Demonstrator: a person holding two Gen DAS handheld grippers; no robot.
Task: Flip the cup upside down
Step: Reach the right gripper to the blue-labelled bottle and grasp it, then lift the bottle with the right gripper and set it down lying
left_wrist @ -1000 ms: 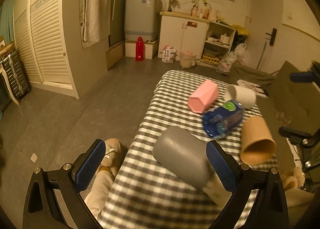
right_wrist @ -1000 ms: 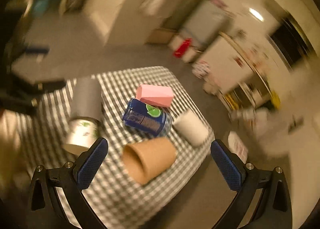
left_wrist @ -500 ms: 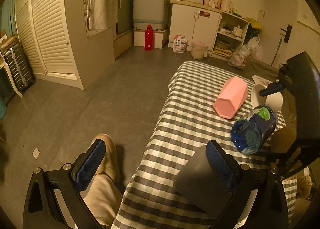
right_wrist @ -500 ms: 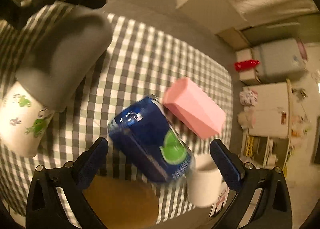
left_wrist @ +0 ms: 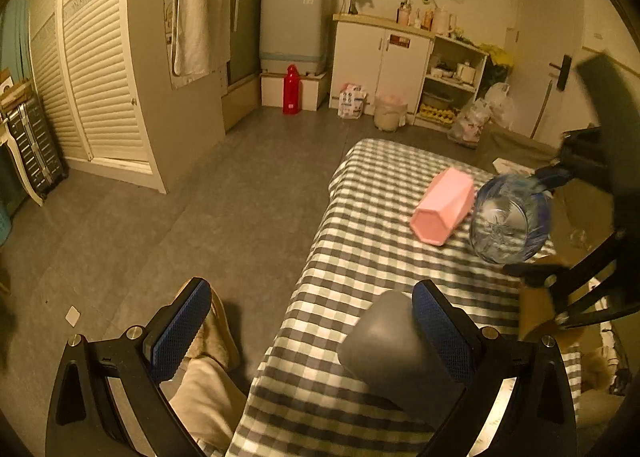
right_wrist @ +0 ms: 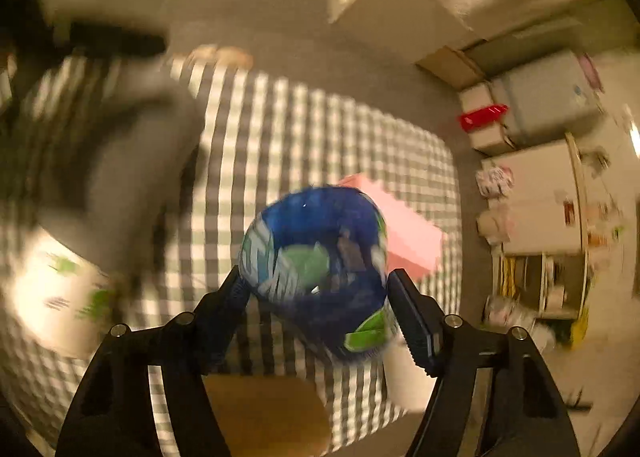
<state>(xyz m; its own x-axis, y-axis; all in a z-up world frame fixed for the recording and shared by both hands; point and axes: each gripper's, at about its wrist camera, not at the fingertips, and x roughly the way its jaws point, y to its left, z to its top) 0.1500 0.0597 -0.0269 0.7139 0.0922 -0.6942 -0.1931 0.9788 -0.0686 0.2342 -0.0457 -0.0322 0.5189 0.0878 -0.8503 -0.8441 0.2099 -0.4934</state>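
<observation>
Over the checkered table [left_wrist: 384, 185], right gripper [right_wrist: 316, 289] is clamping the blue cup [right_wrist: 316, 245] off the cloth; left gripper [left_wrist: 312, 321] is sitting wide open, near the grey cup [left_wrist: 384, 345].

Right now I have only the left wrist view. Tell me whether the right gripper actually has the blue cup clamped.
Observer: Yes. In the right wrist view the right gripper has one finger pressed on each side of the blue cup.
Operator: Name anything hidden from me beside the grey cup.
Observer: A white cup with green prints lies next to the grey cup. That part of the picture is blurred, so I cannot tell whether they touch.
</observation>
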